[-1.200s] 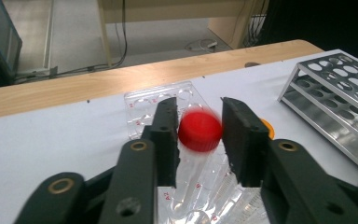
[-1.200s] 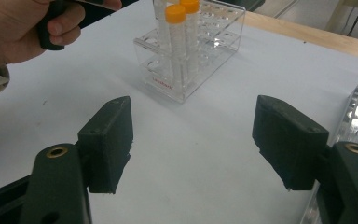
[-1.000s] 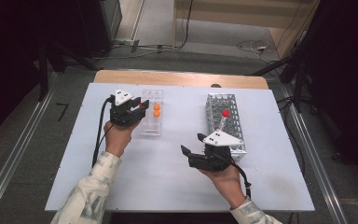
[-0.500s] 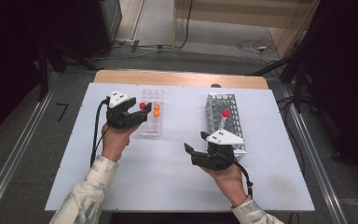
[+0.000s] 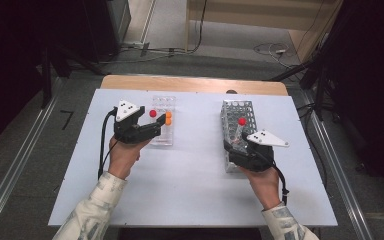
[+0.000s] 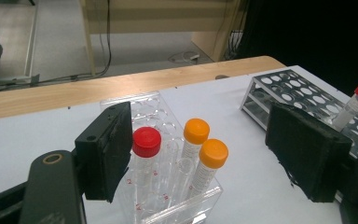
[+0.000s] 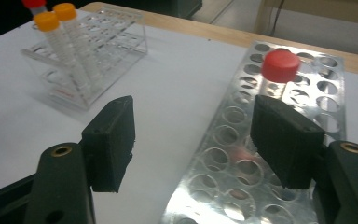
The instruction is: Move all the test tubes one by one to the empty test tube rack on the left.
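Note:
A clear plastic rack [image 5: 162,131] holds a red-capped tube [image 6: 146,149] and two orange-capped tubes [image 6: 205,158], all upright. My left gripper [image 5: 152,131] points at that rack; its jaws have just been opening and stand open. The red-capped tube stands between them, close beside the left pad [image 6: 105,149], which does not press on it. A metal rack [image 5: 237,111] at the right holds another red-capped tube [image 5: 241,121], leaning. My right gripper [image 5: 232,148] is open, its jaws astride the rack's near left edge, with that tube [image 7: 279,65] just beyond the right pad [image 7: 284,140].
Everything rests on a white table [image 5: 190,190] with a wooden strip [image 5: 190,84] along its far edge. Bare tabletop lies between the two racks. Most holes in the metal rack [image 7: 242,154] stand unfilled. Cables and dark stands crowd the floor behind.
The left jaws opened off the red-capped tube, which now stands in the clear rack, and the hand drew back a little. The right gripper slid rightward to the metal rack.

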### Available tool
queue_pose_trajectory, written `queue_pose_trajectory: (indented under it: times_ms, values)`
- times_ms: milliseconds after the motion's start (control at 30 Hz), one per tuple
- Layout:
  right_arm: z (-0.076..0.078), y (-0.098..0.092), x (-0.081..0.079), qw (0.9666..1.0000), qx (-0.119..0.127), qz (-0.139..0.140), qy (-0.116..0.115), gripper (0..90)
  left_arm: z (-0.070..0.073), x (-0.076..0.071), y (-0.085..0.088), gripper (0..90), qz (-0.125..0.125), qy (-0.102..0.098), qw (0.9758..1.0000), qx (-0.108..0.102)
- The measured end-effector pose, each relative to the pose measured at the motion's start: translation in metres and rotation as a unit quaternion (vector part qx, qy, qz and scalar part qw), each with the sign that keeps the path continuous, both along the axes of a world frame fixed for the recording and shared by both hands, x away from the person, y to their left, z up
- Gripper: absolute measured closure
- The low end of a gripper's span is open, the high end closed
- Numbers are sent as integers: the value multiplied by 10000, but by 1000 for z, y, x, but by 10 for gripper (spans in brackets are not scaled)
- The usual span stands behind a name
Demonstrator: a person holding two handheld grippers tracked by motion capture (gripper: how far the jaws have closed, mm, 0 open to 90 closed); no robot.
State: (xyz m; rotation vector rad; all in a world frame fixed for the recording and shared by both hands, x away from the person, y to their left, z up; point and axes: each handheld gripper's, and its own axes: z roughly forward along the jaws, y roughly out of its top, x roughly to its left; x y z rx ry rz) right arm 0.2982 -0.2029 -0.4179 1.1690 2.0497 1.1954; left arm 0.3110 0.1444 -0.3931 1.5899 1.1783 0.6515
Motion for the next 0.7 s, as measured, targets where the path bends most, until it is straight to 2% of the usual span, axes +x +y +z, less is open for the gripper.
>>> queue_pose_trajectory:
  times_ms: [133, 267, 433, 533, 700]
  values:
    - [-3, -13, 9, 9999, -35, -146, -12, 316, 0, -1, -1, 220, -14, 2, 10000, 22]
    - [-9, -21, 23, 9995, -76, -280, 83, 392, 1, -1, -3, 220, -26, -21, 10000, 11]
    - [-13, -21, 39, 9991, -330, -235, 117, 428, 1, -2, -3, 220, -37, -35, 10000, 7]
    - [-14, -23, 44, 9992, -235, -241, 194, 476, 0, -1, -3, 220, -27, -22, 10000, 11]
    - [-11, -21, 48, 9988, -307, -303, 226, 515, 0, -1, -4, 220, -31, -13, 10000, 13]
